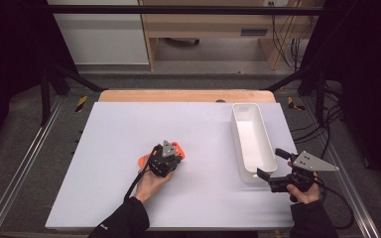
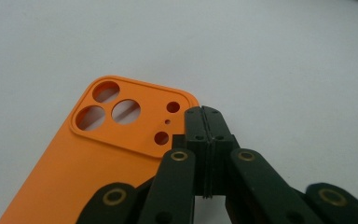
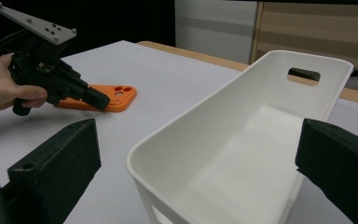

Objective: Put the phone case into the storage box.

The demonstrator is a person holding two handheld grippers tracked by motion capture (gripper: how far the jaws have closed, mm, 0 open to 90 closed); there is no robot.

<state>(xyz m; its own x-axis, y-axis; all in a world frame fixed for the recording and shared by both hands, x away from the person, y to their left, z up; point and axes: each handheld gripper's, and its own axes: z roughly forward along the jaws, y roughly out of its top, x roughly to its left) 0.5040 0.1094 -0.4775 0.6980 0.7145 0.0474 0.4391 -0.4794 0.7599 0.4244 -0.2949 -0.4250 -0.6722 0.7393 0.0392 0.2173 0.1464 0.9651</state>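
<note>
Two risks: both are judged from how the grippers stand.
Case (image 2: pixel 107 154): laid flat on the mat (image 1: pixel 129 129), left of the bin (image 1: pixel 250 144), well apart.
Left gripper (image 2: pixel 204 116): pressed together at the case's corner, nothing pinched; the case may be shoved, not lifted.
Right gripper (image 1: pixel 268 163): spread around the bin's near end; the bin may be knocked.

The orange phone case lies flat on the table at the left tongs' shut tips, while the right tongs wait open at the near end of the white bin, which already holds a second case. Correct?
Not quite: the white bin is empty, as the right gripper view shows. The rest stands: the orange phone case lies flat at the shut left tongs, and the right tongs wait open at the bin's near end.
</note>
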